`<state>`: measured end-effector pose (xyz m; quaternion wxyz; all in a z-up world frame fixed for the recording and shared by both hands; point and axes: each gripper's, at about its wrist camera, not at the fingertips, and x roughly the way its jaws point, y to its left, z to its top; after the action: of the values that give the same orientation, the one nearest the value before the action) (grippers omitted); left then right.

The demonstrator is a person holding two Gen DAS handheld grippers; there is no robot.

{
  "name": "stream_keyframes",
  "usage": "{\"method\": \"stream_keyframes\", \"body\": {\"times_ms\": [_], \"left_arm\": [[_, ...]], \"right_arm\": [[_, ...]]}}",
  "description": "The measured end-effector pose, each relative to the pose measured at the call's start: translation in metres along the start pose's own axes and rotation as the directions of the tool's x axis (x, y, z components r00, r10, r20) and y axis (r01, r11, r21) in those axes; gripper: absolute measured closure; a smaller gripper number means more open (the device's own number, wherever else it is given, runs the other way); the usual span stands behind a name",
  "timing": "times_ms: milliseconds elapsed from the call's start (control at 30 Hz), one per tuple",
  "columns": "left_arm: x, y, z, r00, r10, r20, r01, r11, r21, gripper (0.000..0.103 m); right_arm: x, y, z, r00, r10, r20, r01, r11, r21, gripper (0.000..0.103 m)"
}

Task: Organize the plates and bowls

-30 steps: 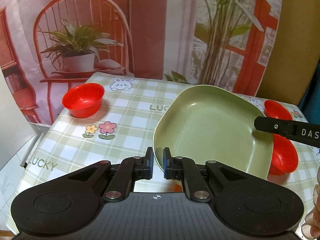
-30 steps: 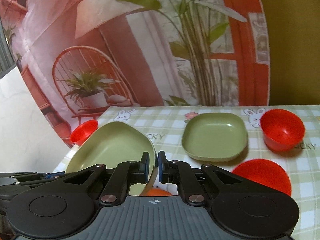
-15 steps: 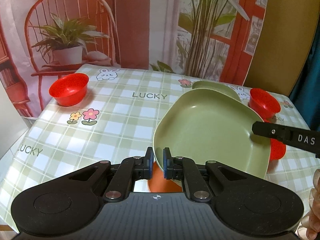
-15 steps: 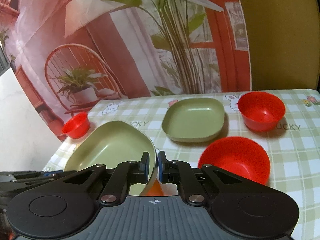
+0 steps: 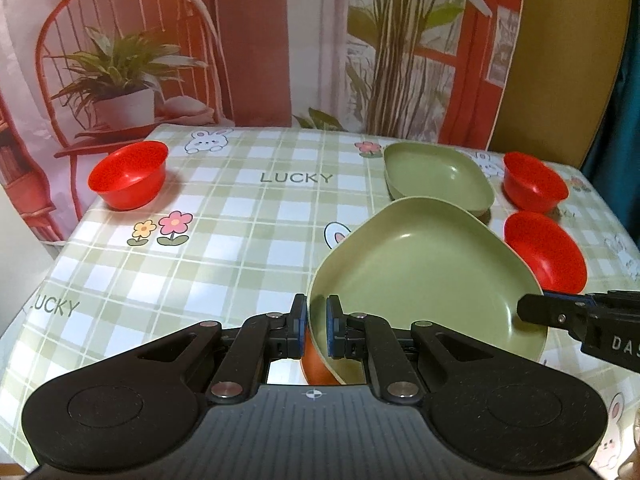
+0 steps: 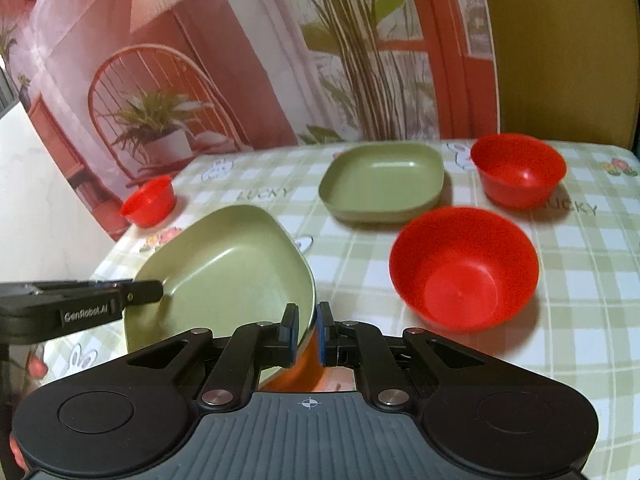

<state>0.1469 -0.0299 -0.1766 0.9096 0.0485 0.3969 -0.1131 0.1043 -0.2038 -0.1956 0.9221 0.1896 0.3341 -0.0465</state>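
Far off to the left gripper's (image 5: 317, 333) left, a small red bowl (image 5: 128, 174) sits near the table's (image 5: 248, 240) far corner, lower in view than a second ago. The left gripper's jaws are nearly closed, pinching the near rim of the big green plate (image 5: 424, 272), held tilted above the cloth with something orange under its near edge. Ahead and right of it, a second green plate (image 5: 438, 176) has come fully into view, with two red bowls (image 5: 534, 186) (image 5: 546, 254) to its right, both hidden earlier. The right gripper (image 6: 307, 330) clamps the big plate's opposite rim, jaws almost shut; its bowls now sit nearer.
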Motion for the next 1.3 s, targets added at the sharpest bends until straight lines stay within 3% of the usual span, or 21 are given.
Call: {"method": "stream_keyframes", "body": {"times_ms": [1100,1300], "left_arm": [[0.031,0.003,-0.015,0.998,0.029,-0.061,-0.029,1.000,-0.001,0.092],[0.030,0.002,-0.016,0.998,0.033,-0.048,-0.033,0.999,-0.002,0.092]], "right_arm": [[0.022,0.003,-0.016,0.996,-0.017,-0.088,0.013,0.999,-0.047,0.090],[0.024,0.005,-0.017,0.995,-0.029,-0.092,0.024,0.998,-0.062,0.085]]}}
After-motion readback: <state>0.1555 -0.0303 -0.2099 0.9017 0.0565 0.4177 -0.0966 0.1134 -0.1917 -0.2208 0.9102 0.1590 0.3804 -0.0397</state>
